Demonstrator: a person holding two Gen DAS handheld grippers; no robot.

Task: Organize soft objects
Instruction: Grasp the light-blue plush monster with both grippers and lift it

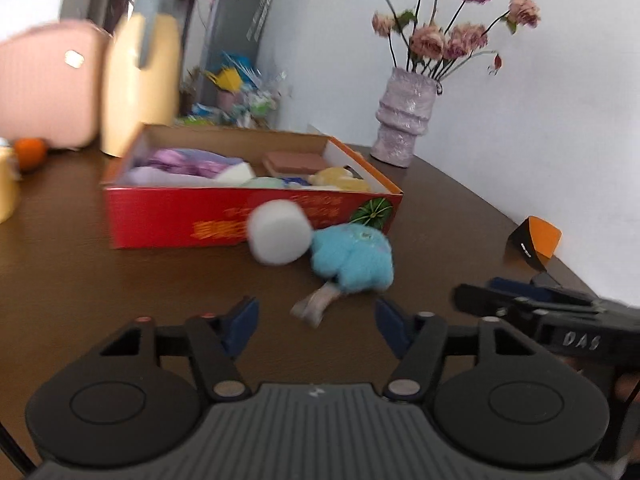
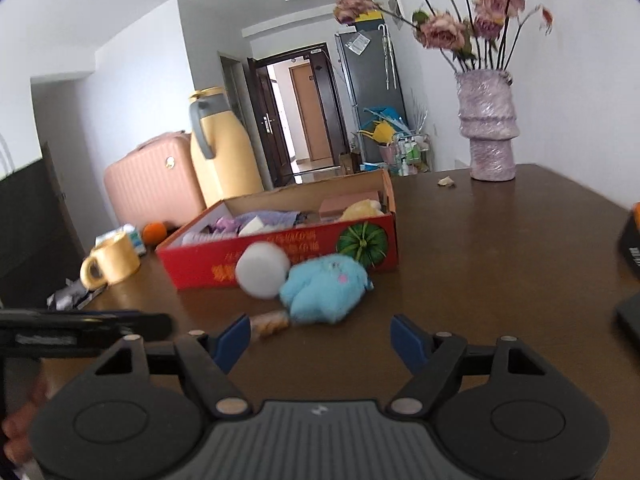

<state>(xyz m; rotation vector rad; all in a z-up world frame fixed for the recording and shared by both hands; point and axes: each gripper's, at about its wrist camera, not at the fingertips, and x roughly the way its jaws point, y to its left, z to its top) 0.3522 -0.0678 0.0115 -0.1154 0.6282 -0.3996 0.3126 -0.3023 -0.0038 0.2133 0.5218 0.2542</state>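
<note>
A blue plush toy (image 1: pixel 352 258) lies on the brown table beside a white fluffy ball (image 1: pixel 279 233), both just in front of a red cardboard box (image 1: pixel 192 216) that holds several soft items. A small beige piece (image 1: pixel 314 304) lies by the plush. My left gripper (image 1: pixel 316 314) is open and empty, just short of the plush. In the right wrist view the plush (image 2: pixel 324 286), the ball (image 2: pixel 262 270) and the box (image 2: pixel 280 258) show again. My right gripper (image 2: pixel 320 340) is open and empty, just short of the plush. The right gripper also shows in the left wrist view (image 1: pixel 476 290).
A purple vase with dried flowers (image 2: pixel 488 128) stands at the back right. A yellow thermos (image 2: pixel 224 152), pink suitcase (image 2: pixel 154 190), yellow mug (image 2: pixel 112 264) and an orange (image 2: pixel 154 233) are left of the box. A black-orange object (image 1: pixel 534 242) sits at the right table edge.
</note>
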